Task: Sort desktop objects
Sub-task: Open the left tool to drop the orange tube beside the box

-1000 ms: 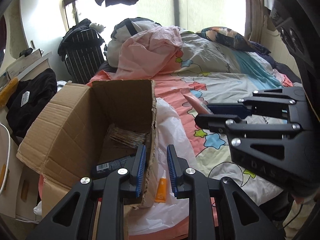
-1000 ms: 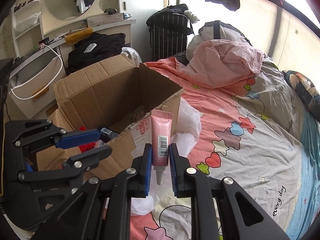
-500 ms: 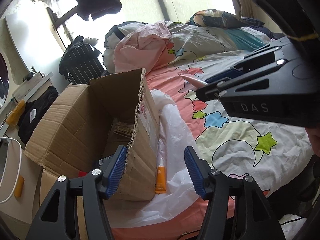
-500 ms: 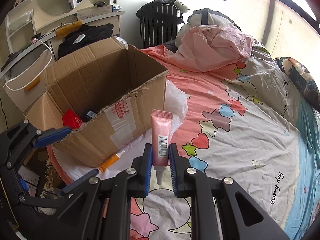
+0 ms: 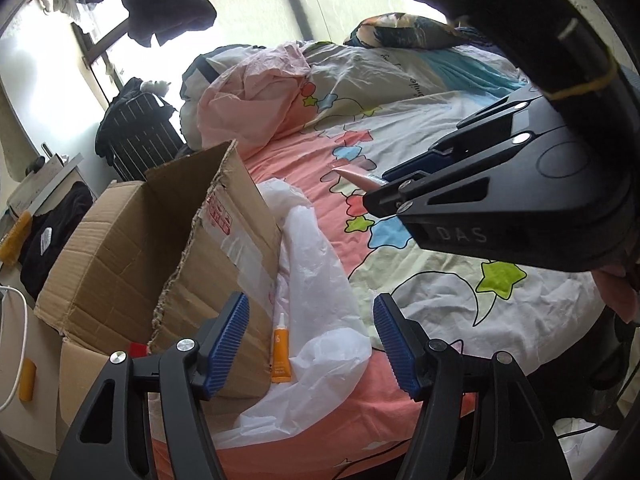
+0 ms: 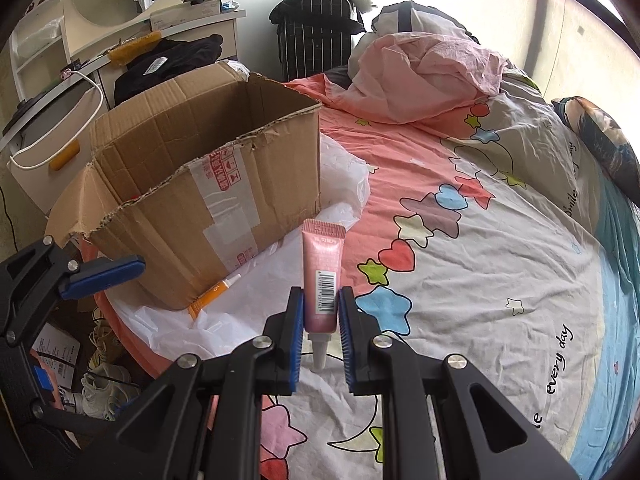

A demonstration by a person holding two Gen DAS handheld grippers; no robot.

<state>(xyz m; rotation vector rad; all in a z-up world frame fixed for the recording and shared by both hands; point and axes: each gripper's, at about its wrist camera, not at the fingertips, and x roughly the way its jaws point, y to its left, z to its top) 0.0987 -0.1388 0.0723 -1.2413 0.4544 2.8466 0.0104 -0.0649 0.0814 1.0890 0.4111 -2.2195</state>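
right gripper [image 6: 320, 320]: fingers pinching pink tube [image 6: 322, 276] mid-body | left gripper [image 5: 310, 340]: fingers opening, empty, above orange tube [image 5: 280, 354] at bed edge beside cardboard box [image 5: 160, 248] | light, squashy; grip across body

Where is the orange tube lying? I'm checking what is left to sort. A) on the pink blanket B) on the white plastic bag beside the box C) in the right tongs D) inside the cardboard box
B: the orange tube lies on the white plastic bag against the cardboard box outer wall.
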